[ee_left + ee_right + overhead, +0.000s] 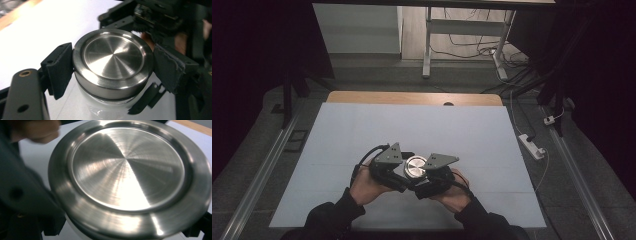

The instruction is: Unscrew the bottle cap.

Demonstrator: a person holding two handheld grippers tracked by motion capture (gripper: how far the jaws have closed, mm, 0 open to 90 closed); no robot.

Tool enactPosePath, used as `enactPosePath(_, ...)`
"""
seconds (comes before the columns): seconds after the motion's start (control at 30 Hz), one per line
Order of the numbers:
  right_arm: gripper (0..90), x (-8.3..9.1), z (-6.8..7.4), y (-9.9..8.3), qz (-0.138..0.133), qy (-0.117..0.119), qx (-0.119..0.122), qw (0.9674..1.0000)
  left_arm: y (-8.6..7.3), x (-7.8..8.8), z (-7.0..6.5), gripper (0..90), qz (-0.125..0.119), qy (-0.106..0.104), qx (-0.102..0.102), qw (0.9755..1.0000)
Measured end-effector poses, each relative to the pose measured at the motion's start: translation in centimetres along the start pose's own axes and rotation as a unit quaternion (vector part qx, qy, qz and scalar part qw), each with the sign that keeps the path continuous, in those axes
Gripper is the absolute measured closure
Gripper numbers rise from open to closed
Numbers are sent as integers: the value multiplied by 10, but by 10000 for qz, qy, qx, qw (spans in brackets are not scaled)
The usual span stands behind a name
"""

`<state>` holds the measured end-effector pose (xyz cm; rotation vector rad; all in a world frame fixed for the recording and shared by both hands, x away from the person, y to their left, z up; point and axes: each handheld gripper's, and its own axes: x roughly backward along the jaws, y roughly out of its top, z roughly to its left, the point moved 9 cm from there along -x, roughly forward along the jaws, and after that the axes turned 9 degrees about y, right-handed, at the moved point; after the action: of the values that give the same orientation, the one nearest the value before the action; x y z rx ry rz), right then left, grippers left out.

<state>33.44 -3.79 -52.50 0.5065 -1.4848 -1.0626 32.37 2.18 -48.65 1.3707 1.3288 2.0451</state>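
Observation:
A jar with a brushed steel lid [416,166] is held between both grippers over the near middle of the white table sheet [412,125]. In the left gripper view my left gripper [113,66] is shut on the lid [113,58], with its ribbed pads [60,68] pressed against the rim on both sides, and clear glass shows below the lid. In the right gripper view the lid [127,167] looms very close. The right gripper's dark jaws sit low at both sides, beneath the lid and against the jar body. In the high view the left gripper [404,172] and the right gripper [426,176] meet at the jar.
The table's wooden far edge [412,97] lies beyond the sheet. A white power strip [532,146] and cables lie on the floor at the right. A white desk frame [427,45] stands farther back. Metal rails run along both sides of the table.

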Motion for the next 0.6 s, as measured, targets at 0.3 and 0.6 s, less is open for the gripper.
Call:
enactPosePath(0.3,143,2,9,3,-98,415,189,9989,2,31,11,75,-305,-841,-115,9959)
enactPosePath(0.6,143,-3,36,3,97,1016,665,9926,-10,29,-8,185,-64,-1465,-991,9842)
